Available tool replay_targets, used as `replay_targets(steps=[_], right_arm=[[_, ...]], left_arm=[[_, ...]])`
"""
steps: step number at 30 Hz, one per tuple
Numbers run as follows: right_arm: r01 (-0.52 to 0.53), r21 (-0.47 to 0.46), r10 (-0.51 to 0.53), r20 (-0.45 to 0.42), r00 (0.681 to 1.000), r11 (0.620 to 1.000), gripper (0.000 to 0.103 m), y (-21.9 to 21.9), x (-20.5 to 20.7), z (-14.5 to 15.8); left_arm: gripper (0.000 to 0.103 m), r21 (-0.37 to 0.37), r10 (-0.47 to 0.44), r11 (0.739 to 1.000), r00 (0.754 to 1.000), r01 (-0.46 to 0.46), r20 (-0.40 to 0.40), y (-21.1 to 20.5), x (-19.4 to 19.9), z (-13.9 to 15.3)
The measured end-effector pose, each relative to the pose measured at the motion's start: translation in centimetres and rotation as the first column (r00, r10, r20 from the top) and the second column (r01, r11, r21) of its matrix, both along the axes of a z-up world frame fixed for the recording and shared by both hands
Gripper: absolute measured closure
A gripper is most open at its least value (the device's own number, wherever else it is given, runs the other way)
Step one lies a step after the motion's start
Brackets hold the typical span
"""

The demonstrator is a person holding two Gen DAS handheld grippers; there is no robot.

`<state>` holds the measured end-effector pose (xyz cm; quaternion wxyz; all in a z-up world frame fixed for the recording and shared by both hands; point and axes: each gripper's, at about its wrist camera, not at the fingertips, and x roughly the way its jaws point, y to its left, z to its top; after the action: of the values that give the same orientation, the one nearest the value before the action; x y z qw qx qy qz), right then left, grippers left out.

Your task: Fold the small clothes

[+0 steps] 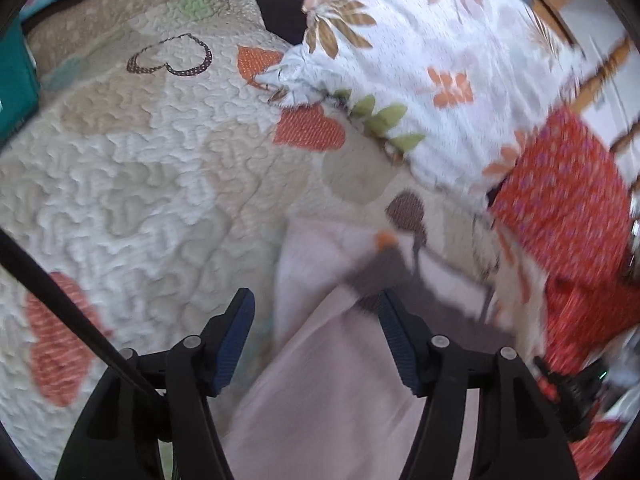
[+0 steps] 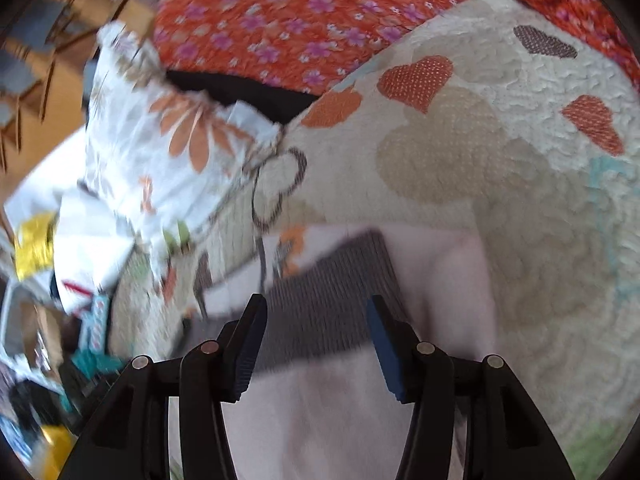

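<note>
Folding work is seen at an early stage: a small pale pink garment (image 1: 332,380) with a dark grey ribbed band (image 2: 332,320) is spread on a quilted bedspread (image 1: 140,168) patterned with hearts, and neither gripper is closed on it. The left gripper (image 1: 316,344) is held with its jaws apart, the pink cloth lying directly below and between them and running forward to the grey band just ahead of the right-hand finger. The right gripper (image 2: 316,344) is likewise held wide open, with the grey band just ahead of its tips and pink cloth beneath. Whether any finger is touching the fabric cannot be told, since both views are blurred.

The step in hand is judged to be the approach to a first grasp. For the next move, an edge or corner of the garment would need to be pinched by each gripper, then lifted and carried across onto the rest of the cloth.

A floral white pillow (image 1: 432,60) is seen ahead and to the right of the left gripper, an orange-red flowered fabric (image 2: 288,20) far ahead of the right gripper. Both lie apart from the garment, though the pillow's corner could crowd a fold made in that direction.
</note>
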<state>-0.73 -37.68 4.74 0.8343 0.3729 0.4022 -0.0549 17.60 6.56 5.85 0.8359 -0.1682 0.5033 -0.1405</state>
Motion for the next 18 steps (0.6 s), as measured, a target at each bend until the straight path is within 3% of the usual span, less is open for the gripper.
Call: replay_targets(steps=[4,8,9,11,12,14,18], right_arm=[[-0.032,-0.037,0.032,-0.021,0.999,0.999,0.046,1.5,-3.1,0.4],[-0.14,-0.034,0.14,0.01,0.99,0.99,0.046,5.9,-2.1,1.9],[-0.173,-0.042,0.173,0.01,0.985,0.984,0.046,7.3,-1.3,2.1],[-0.263,-0.076,0.263,0.0,0.965,0.962,0.046,11.6,0.9,2.5],[-0.298,-0.094,0.298,-0.008,0.954,0.95,0.047,13.5,1.9,2.5],[-0.376,-0.13,0.376,-0.021,0.926,0.918,0.049,17.5,4.1,2.4],[-0.537,-0.199,0.525,-0.113,0.843,0.82,0.056,26.3,10.1,0.4]], left_arm=[[0.039,0.102,-0.078,0.991,0.996,0.082,-0.038,1.0,-2.5,-1.4],[0.039,0.156,-0.109,0.98,0.987,0.126,-0.116,1.8,-4.8,-4.0],[0.043,0.191,-0.119,0.971,0.986,0.14,-0.12,1.7,-5.3,-4.5],[0.074,0.294,-0.136,0.943,0.986,0.159,-0.097,1.4,-5.8,-4.3],[0.095,0.346,-0.143,0.924,0.986,0.165,-0.087,1.4,-6.1,-4.2],[0.099,0.381,-0.136,0.911,0.987,0.159,-0.086,1.9,-6.2,-4.1],[0.099,0.312,-0.108,0.94,0.987,0.14,-0.117,3.8,-5.4,-4.0]])
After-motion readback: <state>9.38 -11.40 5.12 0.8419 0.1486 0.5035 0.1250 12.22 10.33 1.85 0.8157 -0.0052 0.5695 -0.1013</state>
